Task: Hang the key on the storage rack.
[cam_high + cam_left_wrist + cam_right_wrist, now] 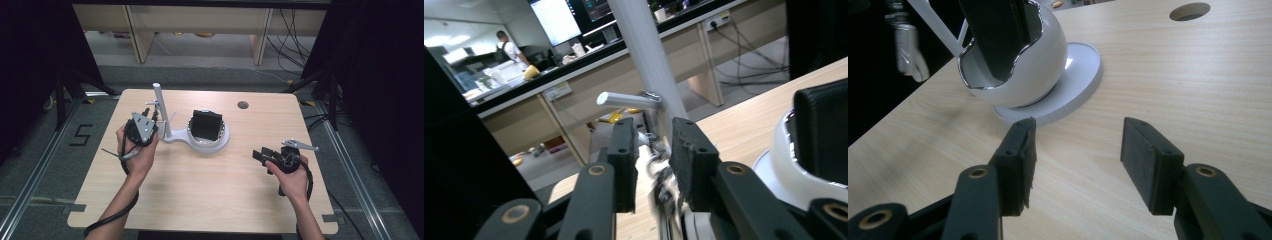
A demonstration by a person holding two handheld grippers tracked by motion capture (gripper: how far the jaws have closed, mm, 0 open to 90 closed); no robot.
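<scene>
Keys [656, 172] dangle by the white stand's post [649, 60], between our left gripper's [651, 160] narrowly parted jaws.
We ease off slowly; right gripper [1075, 160] waits, jaws wide, holding nothing.

Readable: a black figure "5" [81, 135], marked on the grey floor left of the wooden table [200, 190]. Screens behind the counter in the left gripper view too blurred to read.
</scene>
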